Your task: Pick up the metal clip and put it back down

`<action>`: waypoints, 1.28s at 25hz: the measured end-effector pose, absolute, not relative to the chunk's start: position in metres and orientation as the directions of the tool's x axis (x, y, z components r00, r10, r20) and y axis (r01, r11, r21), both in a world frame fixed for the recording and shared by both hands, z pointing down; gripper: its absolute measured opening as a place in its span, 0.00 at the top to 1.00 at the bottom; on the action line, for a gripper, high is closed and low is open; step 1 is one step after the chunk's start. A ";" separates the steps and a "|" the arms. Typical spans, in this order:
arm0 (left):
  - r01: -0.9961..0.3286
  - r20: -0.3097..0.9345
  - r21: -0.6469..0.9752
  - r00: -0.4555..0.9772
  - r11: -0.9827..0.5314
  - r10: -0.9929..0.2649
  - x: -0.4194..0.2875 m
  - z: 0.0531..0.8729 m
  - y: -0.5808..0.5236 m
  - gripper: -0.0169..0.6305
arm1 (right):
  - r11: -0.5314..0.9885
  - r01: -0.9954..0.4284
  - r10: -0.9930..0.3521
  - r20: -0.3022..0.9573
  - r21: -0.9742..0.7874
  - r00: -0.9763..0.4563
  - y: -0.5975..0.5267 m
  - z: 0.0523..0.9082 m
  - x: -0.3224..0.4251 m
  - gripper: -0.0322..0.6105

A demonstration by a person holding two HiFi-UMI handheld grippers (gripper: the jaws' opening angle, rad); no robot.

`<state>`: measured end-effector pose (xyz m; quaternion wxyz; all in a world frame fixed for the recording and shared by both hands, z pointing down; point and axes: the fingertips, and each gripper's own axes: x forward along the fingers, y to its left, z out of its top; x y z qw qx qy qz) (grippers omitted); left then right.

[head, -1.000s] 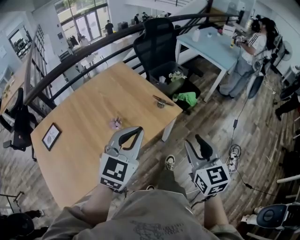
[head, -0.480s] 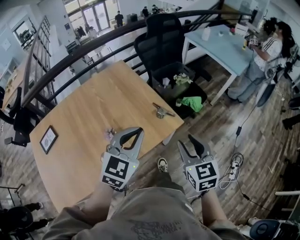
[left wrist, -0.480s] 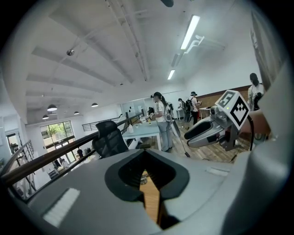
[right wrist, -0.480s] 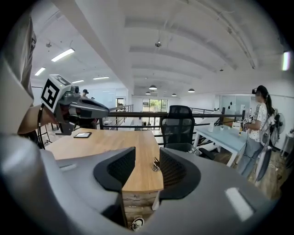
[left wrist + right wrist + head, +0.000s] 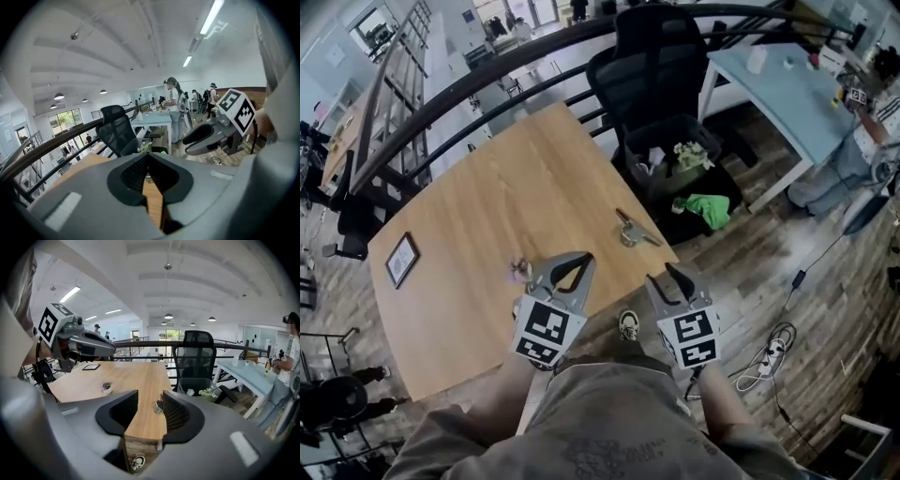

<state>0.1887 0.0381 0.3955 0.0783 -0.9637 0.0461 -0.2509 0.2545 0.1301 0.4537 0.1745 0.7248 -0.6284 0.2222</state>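
Clip (image 5: 630,231) is seen on bench (image 5: 487,216) nr right corner, long axis diagonal, ahead of R gripper (image 5: 662,274) (jaws wide, empty), nearer than L gripper (image 5: 574,257) (jaws together, empty).

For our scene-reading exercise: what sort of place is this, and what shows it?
Probably an open-plan office or lab workspace: a wooden table, a black office chair beside it, and a light-blue desk further back.

On your table (image 5: 487,206), the metal clip (image 5: 630,231) lies near the right edge at frame centre, the small frame (image 5: 401,260) at far left, the office chair (image 5: 652,56) beyond at the top.
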 end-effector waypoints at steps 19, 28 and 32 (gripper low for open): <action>-0.150 0.629 -0.061 0.762 -0.987 -0.155 0.220 0.499 -0.022 0.97 | 0.054 -0.997 -0.686 0.727 0.046 -0.004 0.029 0.574 0.287 0.72; -0.138 0.685 0.002 0.721 -0.990 -0.099 0.217 0.572 -0.045 0.97 | 0.069 -0.974 -0.603 0.787 0.215 0.131 0.005 0.638 0.305 0.72; -0.137 0.695 0.033 0.715 -0.990 -0.076 0.212 0.592 -0.055 0.97 | 0.059 -0.968 -0.586 0.794 0.243 0.164 -0.003 0.655 0.307 0.72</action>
